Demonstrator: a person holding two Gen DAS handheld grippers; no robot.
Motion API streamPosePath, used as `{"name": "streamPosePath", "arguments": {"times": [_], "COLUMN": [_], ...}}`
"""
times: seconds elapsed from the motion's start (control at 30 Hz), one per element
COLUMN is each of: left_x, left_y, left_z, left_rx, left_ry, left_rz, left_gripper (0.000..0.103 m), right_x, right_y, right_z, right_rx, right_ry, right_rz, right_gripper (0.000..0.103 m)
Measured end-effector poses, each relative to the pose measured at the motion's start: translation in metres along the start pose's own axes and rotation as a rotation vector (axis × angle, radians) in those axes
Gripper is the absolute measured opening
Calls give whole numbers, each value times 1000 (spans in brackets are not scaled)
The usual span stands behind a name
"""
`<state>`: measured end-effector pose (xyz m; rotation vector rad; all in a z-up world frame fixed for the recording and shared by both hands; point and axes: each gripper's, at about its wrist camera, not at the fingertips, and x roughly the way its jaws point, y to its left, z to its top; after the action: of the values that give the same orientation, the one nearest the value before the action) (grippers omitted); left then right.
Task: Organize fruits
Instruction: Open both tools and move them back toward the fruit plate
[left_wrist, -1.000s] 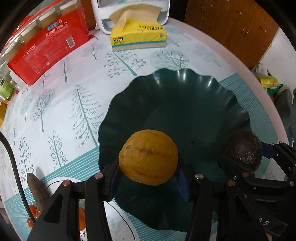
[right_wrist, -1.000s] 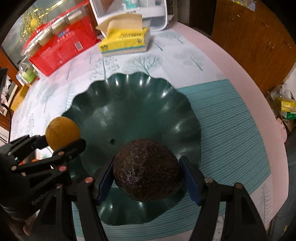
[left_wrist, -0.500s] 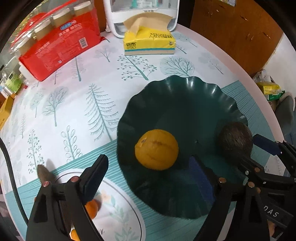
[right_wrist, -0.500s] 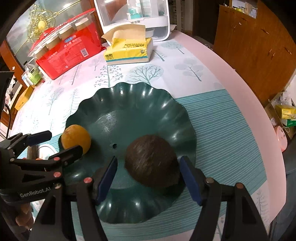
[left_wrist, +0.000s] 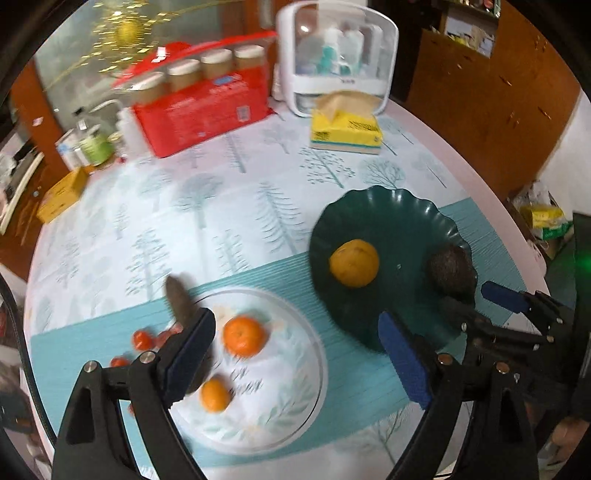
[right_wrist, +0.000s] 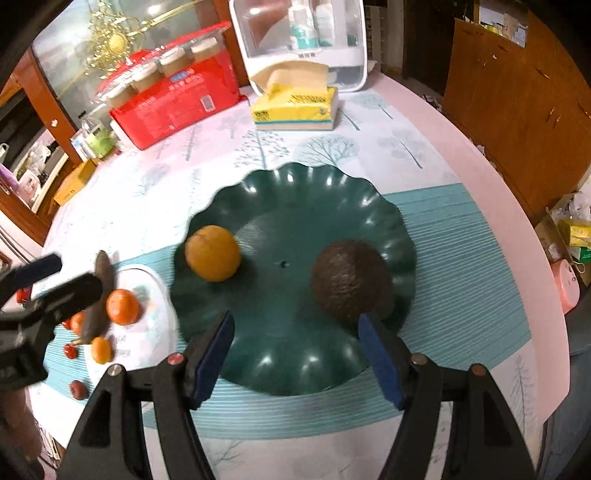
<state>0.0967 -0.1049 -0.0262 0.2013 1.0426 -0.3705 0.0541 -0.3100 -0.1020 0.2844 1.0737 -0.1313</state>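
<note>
A dark green scalloped bowl (left_wrist: 388, 199) (right_wrist: 295, 173) holds a yellow-orange citrus (left_wrist: 354, 262) (right_wrist: 212, 253) and a dark avocado (left_wrist: 450, 271) (right_wrist: 351, 280), both lying free. My left gripper (left_wrist: 295, 332) (right_wrist: 62, 277) hangs above the white plate (left_wrist: 295, 406) (right_wrist: 155, 295), its jaws opening with nothing between them. On that plate lie a mandarin (left_wrist: 243, 335) (right_wrist: 123, 306), a smaller one (left_wrist: 215, 395) and a long dark fruit (left_wrist: 177, 299). My right gripper (right_wrist: 295, 328) (left_wrist: 480, 301) is open over the bowl's near rim, its pads clear of the avocado.
Small red fruits (left_wrist: 142, 339) lie left of the plate. At the back stand a yellow tissue box (right_wrist: 295, 107), a red pack of jars (right_wrist: 173, 92) and a white storage box (left_wrist: 336, 74). The round table's edge (right_wrist: 517, 221) curves along the right.
My left gripper let go of the yellow-orange citrus in the bowl, opened and rose away to the left over the white plate. My right gripper released the avocado and lifted back.
</note>
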Motion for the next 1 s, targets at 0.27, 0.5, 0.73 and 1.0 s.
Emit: {"name": "streamPosePath", "arguments": {"times": [0.27,0.5,0.73,1.0], "left_x": [-56,-96,-114,-99], "left_y": [51,104,150,200], "left_z": [-35,-61,-83,-106], "left_rx": [-129,-251,-338,-414], "left_ry": [-72,-145,-167,-135], "left_rz": [78,171,250,316], "left_gripper": [91,92,92,92], "right_x": [-44,-75,-81,-59], "right_y": [62,120,166,204], "right_z": [5,12,12,19], "right_rx": [-132,-252,-342,-379], "right_ry": [-70,-140,-159,-143], "right_rz": [68,150,197,219], "right_gripper": [70,70,70,70]}}
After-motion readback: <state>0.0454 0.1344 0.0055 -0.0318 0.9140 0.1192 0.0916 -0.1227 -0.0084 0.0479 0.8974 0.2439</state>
